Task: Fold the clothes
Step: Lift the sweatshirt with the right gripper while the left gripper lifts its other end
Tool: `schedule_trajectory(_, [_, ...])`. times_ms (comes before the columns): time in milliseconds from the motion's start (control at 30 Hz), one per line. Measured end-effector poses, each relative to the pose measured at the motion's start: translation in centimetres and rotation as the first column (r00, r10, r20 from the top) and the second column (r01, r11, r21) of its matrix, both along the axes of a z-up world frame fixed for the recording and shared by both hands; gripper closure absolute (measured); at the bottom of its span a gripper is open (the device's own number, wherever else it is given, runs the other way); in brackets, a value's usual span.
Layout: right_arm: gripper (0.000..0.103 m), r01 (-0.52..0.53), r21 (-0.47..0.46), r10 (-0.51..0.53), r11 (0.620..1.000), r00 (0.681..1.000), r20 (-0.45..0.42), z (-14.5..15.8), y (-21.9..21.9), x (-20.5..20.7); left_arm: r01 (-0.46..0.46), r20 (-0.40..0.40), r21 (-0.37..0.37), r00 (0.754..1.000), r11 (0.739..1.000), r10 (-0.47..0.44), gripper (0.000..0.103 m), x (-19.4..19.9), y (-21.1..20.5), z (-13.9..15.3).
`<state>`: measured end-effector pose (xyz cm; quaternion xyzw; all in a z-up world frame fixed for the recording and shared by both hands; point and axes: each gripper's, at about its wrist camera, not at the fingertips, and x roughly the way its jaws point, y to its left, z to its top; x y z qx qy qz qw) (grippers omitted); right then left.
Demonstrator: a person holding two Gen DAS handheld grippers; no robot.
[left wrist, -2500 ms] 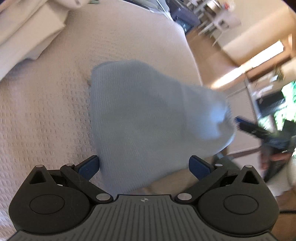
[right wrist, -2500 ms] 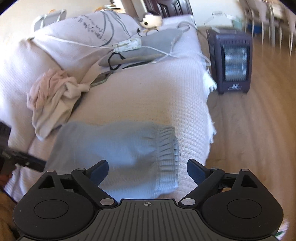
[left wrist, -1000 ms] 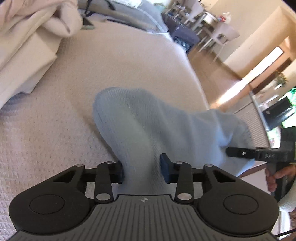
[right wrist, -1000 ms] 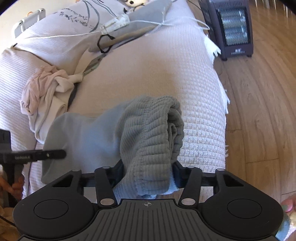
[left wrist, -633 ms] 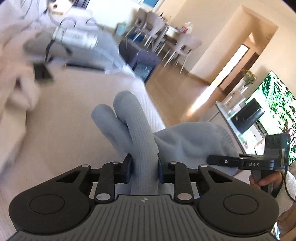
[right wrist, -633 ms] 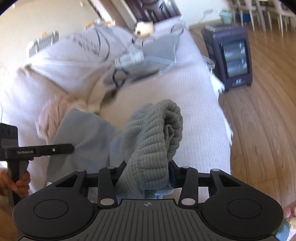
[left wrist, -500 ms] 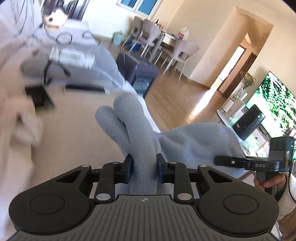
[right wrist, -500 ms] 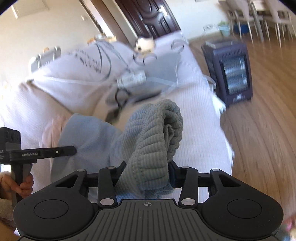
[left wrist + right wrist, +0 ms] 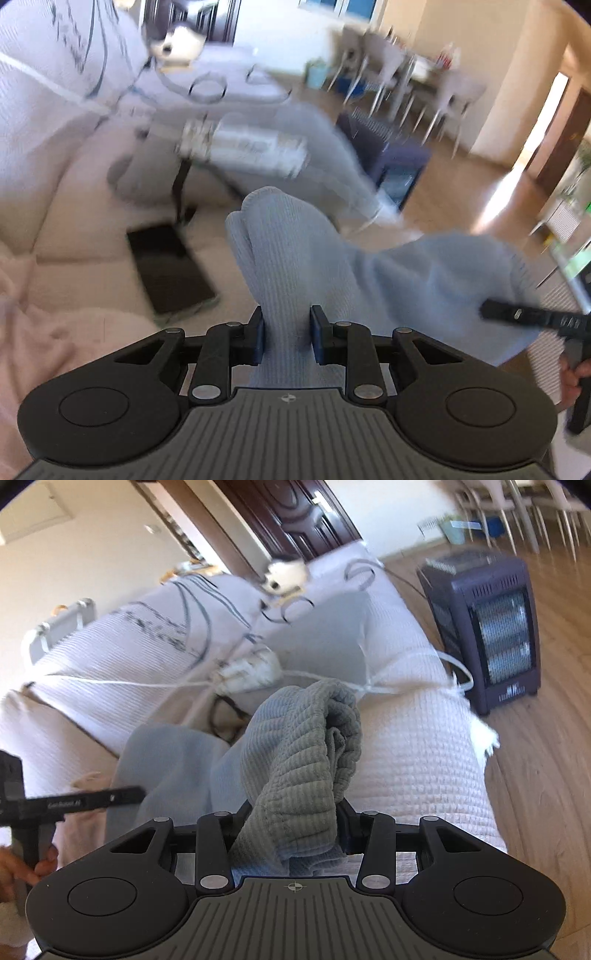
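Above white sofa (image 9: 413, 760), blue garment (image 9: 295, 753) in both claws, handle lettering perhaps "GenRobot.AI"

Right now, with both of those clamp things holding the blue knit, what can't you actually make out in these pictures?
- What garment the blue knit is: bunched, and hidden below by the left gripper body, left wrist view.
- Ribbed hem: its gripped part is hidden where the right gripper clamps it, right wrist view.
- White power strip: motion blurred, left wrist view.
- Dark flat object: blurred, unidentifiable.
- Pink clothes: cut off by the left edge.
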<state>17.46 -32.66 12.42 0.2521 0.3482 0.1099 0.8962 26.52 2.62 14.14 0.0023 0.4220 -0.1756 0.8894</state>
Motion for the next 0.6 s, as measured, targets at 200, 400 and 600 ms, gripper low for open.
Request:
schedule_trajectory(200, [0.046, 0.044, -0.007, -0.044, 0.999, 0.997, -0.059, -3.4, -1.8, 0.0, -0.001, -0.034, 0.193, 0.999, 0.981, 0.008, 0.077, 1.3, 0.0, -3.4])
schedule_trajectory(400, [0.038, 0.103, -0.167, -0.109, 0.981, 0.994, -0.026, -0.7, -3.2, -2.8, -0.002, 0.007, 0.281, 1.000, 0.960, 0.000, 0.068, 0.0, 0.8, -2.5])
schedule_trajectory(600, [0.038, 0.108, -0.276, -0.095, 0.955, 0.994, 0.058, 3.3, -2.3, -4.0, 0.056, 0.089, 0.227, 0.993, 0.972, -0.078, 0.064, -3.6, 0.8, 1.8])
